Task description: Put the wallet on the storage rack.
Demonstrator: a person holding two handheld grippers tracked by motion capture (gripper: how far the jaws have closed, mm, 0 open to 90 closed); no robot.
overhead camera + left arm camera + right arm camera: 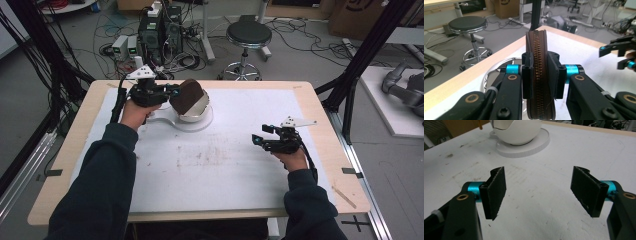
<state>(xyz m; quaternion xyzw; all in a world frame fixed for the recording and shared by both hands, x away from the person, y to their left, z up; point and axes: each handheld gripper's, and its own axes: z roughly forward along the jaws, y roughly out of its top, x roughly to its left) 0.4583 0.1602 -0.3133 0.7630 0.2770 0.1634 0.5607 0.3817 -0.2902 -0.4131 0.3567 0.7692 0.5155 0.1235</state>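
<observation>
At far-left part of surface [320,107], left gripper [172,91] clamps brown zippered pouch [187,95], jaws pressed on both sides, zipper edge upright between them in left gripper view. Pouch held tilted just above white bowl [197,111], partly over its opening; whether touching rim, cannot tell. Bowl sits on round white base [207,123]. Right of bowl, well apart, right gripper [260,135] hovers over white mat [215,170], jaws spread wide, nothing between, pointing toward bowl.
</observation>
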